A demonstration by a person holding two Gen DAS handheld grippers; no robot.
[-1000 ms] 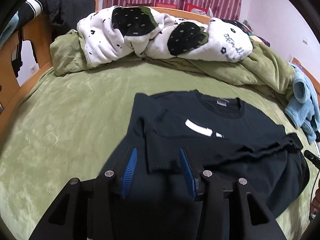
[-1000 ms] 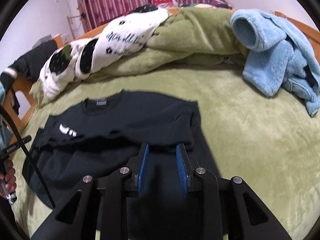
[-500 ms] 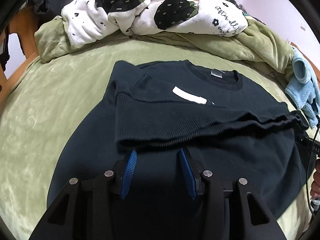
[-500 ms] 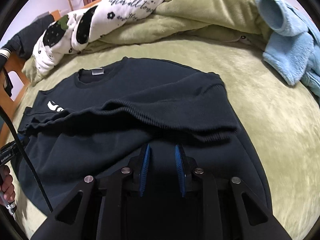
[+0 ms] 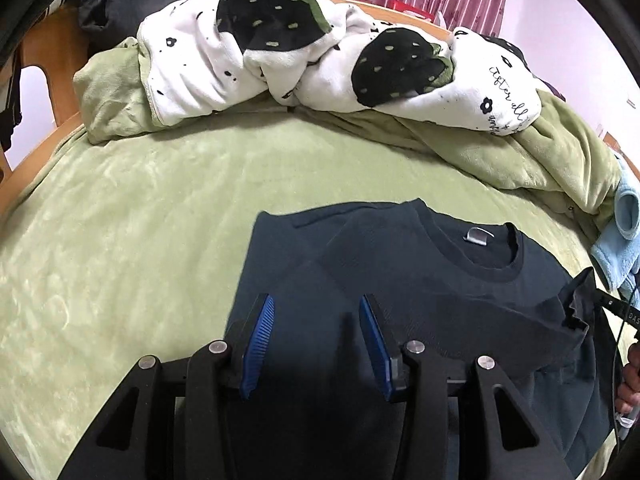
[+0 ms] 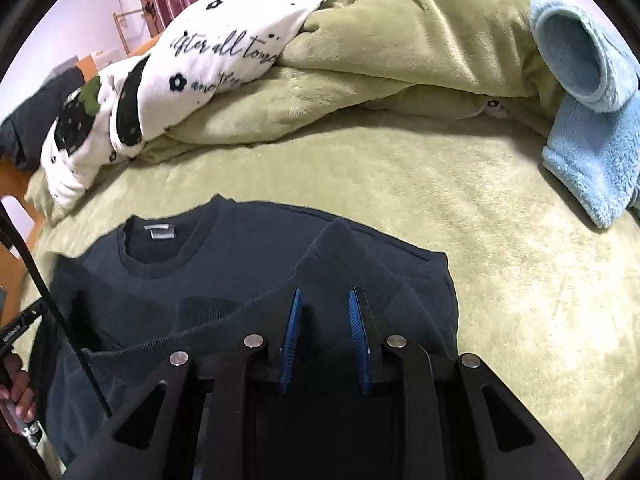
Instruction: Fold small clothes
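A dark navy sweater (image 5: 400, 280) lies on the green bed cover, neck hole with grey label facing away; it also shows in the right wrist view (image 6: 240, 264). Both sleeves are folded in across the chest, and cloth hangs raised near its right side (image 5: 576, 304). My left gripper (image 5: 316, 320) is open, its blue pads just above the sweater's left half, nothing between them. My right gripper (image 6: 324, 316) is open with a narrower gap, over the sweater's right half, with nothing seen between its pads.
A white blanket with black strawberries (image 5: 320, 60) and a bunched green duvet (image 6: 400, 52) lie along the far side. A light blue fleece garment (image 6: 592, 128) lies at the right. A wooden bed frame (image 5: 44, 80) runs on the left. A black cable (image 6: 52, 312) hangs at left.
Both grippers moved forward over the sweater toward the collar. The folded hem and the white logo seen before are out of sight now. Both grippers stayed open.
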